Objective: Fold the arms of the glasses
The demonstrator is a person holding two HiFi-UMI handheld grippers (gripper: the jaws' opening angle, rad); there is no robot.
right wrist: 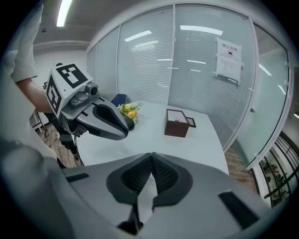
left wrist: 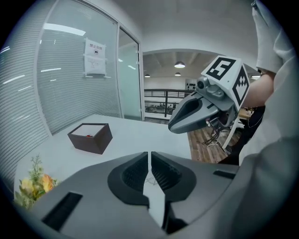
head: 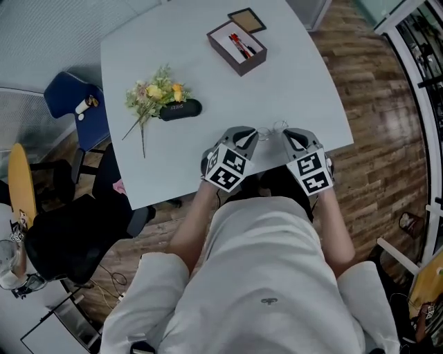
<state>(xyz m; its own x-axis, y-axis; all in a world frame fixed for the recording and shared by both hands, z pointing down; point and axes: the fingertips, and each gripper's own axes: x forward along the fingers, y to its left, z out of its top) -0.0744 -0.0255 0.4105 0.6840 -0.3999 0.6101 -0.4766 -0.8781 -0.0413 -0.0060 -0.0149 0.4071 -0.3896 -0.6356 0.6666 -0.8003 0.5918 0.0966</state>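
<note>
Thin clear-rimmed glasses (head: 271,128) sit between my two grippers near the white table's (head: 291,90) front edge. My left gripper (head: 253,135) comes at them from the left and my right gripper (head: 285,135) from the right, tips turned toward each other. In the left gripper view the jaws (left wrist: 149,153) stand almost together, with a thin wire arm (left wrist: 149,180) showing in the slit. In the right gripper view the jaws (right wrist: 152,155) meet at the tips, and a faint thin line (right wrist: 152,177) lies between the pads. Each gripper also sees the other: right gripper (left wrist: 196,112), left gripper (right wrist: 105,122).
A dark open box (head: 237,47) with red items stands at the table's far side, its lid (head: 247,20) beside it. A flower bunch (head: 154,93) and a black case (head: 180,108) lie at mid-left. A blue chair (head: 69,97) stands left of the table.
</note>
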